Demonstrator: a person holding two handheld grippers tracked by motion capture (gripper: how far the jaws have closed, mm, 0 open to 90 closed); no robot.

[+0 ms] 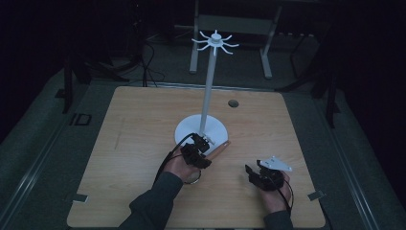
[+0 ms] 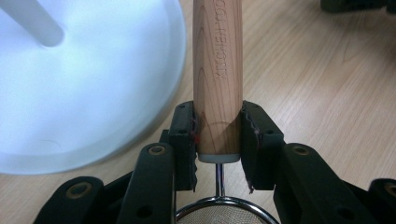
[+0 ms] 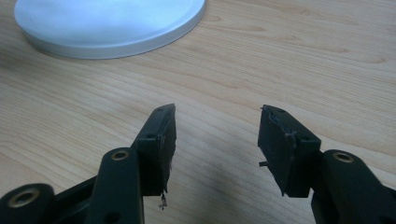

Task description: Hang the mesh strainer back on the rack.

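So the left gripper [image 2: 218, 135] has its jaws clamped on the wooden handle [image 2: 217, 70] of a small strainer, pinching it right at the end where the wood meets the metal neck. In the left gripper view the handle runs straight out ahead of the jaws, and the mesh bowl [image 2: 219, 212] sits back underneath the gripper, close to the hand. Grabbing it that near the bowl makes sense to me: the heavy end stays close to the grip, so the thing shouldn't swing or twist much when it's lifted. Just off to the side of those jaws is the round white base [image 2: 84, 84] of a hanging stand, with the handle lying alongside its edge, near it but I can't tell if they actually touch. From the high view the stand's pole [image 1: 207, 96] goes up to a ring of little hooks [image 1: 215, 42] at the top, so my guess is the strainer is meant to end up hanging there. The right gripper [image 3: 217, 135] is spread wide with nothing between its jaws, hovering low over the bare table [image 3: 303, 60] well apart from the strainer, base farther ahead of it. Looks like it's just parked out of the way, maybe ready to help steady things.
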